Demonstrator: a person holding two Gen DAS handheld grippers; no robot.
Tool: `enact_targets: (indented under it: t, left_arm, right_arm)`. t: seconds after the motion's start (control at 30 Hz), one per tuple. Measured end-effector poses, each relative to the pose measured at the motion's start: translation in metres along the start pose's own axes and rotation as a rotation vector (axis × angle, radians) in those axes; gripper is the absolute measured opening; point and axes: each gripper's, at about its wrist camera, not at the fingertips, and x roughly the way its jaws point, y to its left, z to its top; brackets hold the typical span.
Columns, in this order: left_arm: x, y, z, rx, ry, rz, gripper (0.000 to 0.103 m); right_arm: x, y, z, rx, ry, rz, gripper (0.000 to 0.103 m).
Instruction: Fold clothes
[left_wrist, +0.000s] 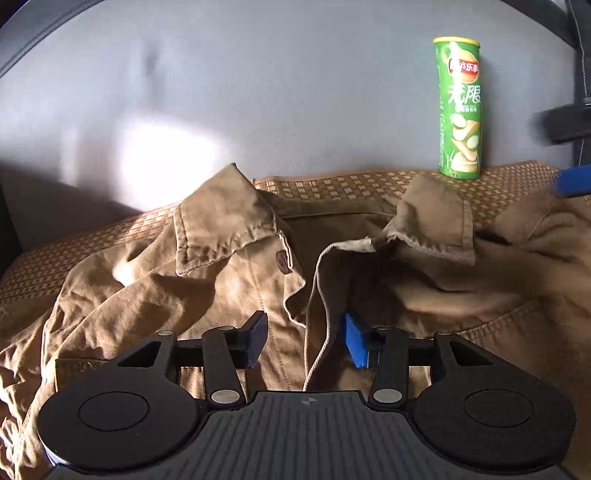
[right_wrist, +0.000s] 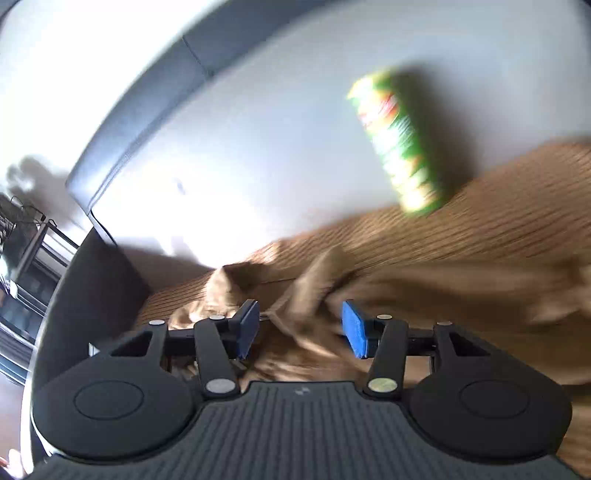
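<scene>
The brown jacket (left_wrist: 229, 280) lies open on the woven mat (left_wrist: 332, 184); the left gripper (left_wrist: 306, 341) hangs over its front edge, jaws apart, holding nothing; the right gripper (right_wrist: 299, 330) is apart too, its view blurred. Next, I think: pinch 1 edge firmly, fold flat. The green chip can (left_wrist: 460, 110) stands shut; its inside is hidden.
</scene>
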Motion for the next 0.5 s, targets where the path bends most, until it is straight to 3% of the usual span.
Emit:
enact_targets:
  t: [0.17, 0.27, 0.4, 0.5]
  left_arm:
    - [0.011, 0.006, -0.006, 0.011, -0.015, -0.014, 0.066]
    - [0.010, 0.008, -0.005, -0.002, -0.019, -0.027, 0.067]
    - [-0.008, 0.015, -0.006, -0.006, -0.084, -0.043, 0.069]
    - [0.001, 0.010, -0.004, 0.020, -0.052, -0.016, 0.070]
  right_arm:
    - [0.089, -0.024, 0.017, 0.192, 0.086, -0.080, 0.054]
    - [0.106, -0.034, 0.021, 0.204, 0.069, -0.088, 0.051]
    - [0.120, -0.049, 0.023, 0.270, 0.084, -0.078, 0.050]
    - [0.128, -0.056, 0.026, 0.294, 0.086, -0.090, 0.052]
